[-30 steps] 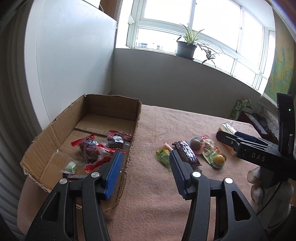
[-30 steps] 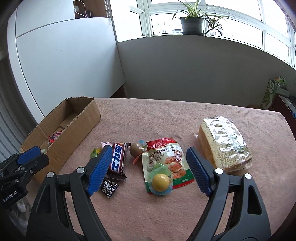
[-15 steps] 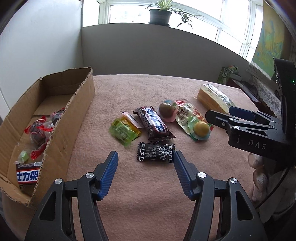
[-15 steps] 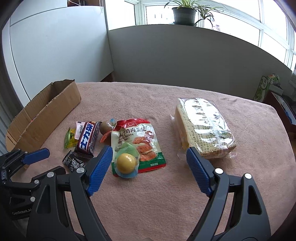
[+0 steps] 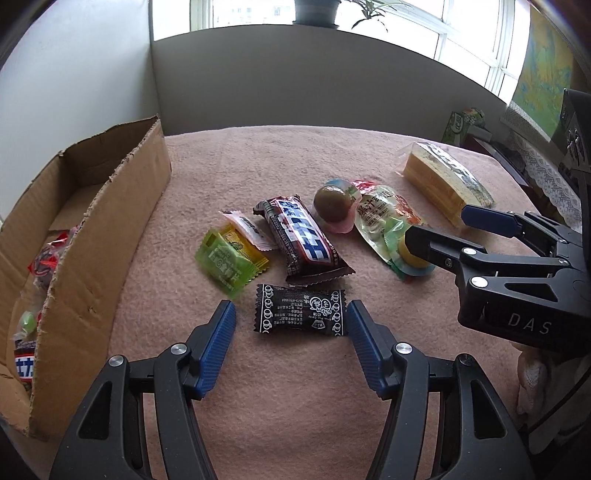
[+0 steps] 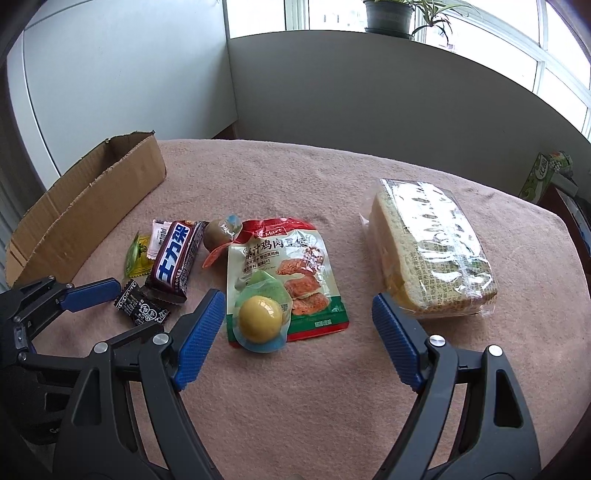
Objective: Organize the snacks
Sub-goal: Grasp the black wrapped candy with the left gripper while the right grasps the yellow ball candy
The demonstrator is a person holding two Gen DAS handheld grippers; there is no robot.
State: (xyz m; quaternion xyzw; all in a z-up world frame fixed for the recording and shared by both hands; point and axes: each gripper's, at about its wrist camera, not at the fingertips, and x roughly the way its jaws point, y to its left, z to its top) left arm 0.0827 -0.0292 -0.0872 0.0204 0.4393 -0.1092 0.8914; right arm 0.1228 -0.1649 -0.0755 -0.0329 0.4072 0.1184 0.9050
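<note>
A black sweet (image 5: 300,314) lies flat on the pink cloth between the fingertips of my left gripper (image 5: 290,326), which is open, its pads clear of the wrapper. Beyond it lie a dark chocolate bar (image 5: 303,240), a green-yellow packet (image 5: 225,258) and a brown jelly cup (image 5: 332,203). My right gripper (image 6: 297,306) is open above a yellow jelly cup (image 6: 260,319) resting on a chicken-tofu pouch (image 6: 284,273). A wrapped cake loaf (image 6: 432,254) sits just past its right finger. The cardboard box (image 5: 110,221) at left holds red-wrapped sweets (image 5: 48,258).
The pink cloth (image 5: 295,424) covers the whole table. A grey wall with a window sill and a potted plant (image 6: 388,16) runs behind it. A green carton (image 6: 545,173) stands off the far right corner. The box's tall near wall rises left of the snack pile.
My left gripper swung right from over the box and came down around the black sweet, jaws wider. My right gripper sank slightly toward the pouch.
</note>
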